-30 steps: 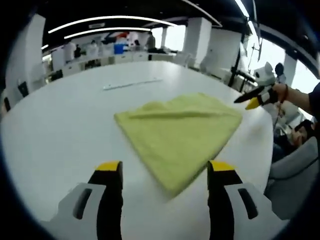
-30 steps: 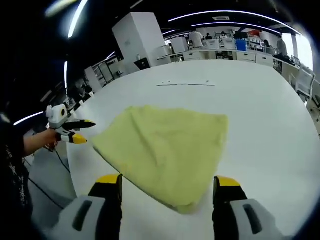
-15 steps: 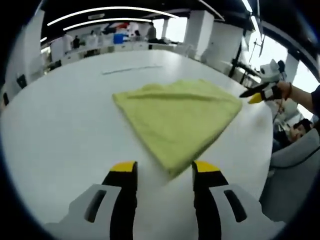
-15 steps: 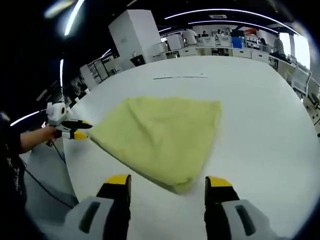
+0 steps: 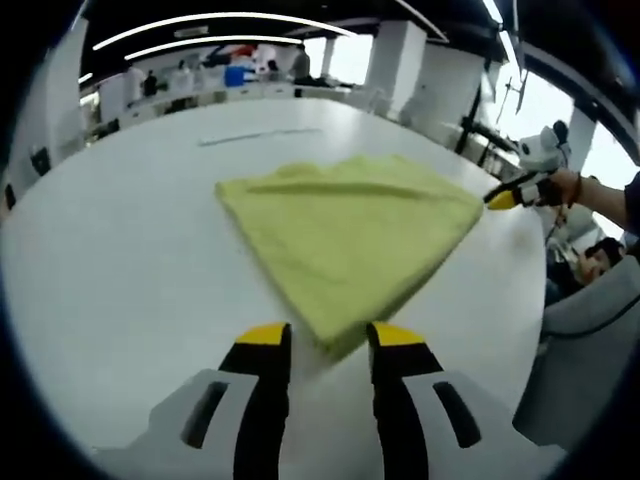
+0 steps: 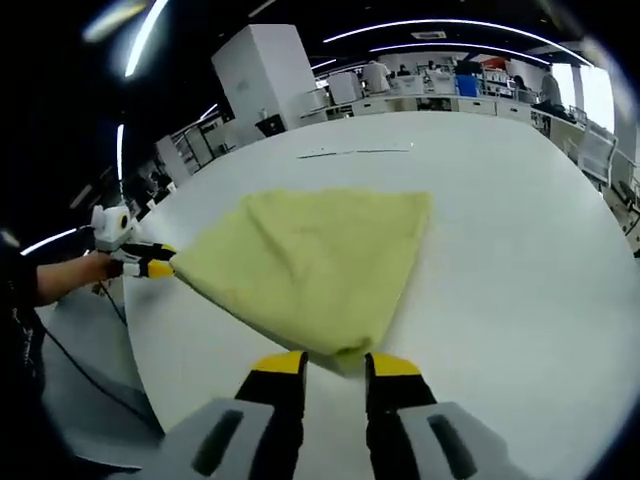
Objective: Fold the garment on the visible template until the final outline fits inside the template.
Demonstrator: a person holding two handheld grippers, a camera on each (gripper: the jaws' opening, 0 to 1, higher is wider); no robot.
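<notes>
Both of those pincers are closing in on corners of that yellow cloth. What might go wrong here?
The left hand-held gripper meets only the very tip of the yellow cloth, so it may slip out when lifted. The right hand-held gripper has narrowed at another corner and may pinch one layer. That corner sits near the white table edge, so a tug could drag the cloth off.

In the left gripper view, the near corner of the yellow-green terry cloth [image 5: 345, 240] dips between the left tongs [image 5: 320, 335], so whether the yellow tips touch it cannot be told. The right gripper view hides the matching corner [image 6: 310, 265] the same way behind the right tongs [image 6: 335, 363]. A thin pale strip on the white round tabletop [image 5: 120, 250] beyond the cloth [image 5: 260, 136] is too small to identify. Distant figures and furniture are blurred.
</notes>
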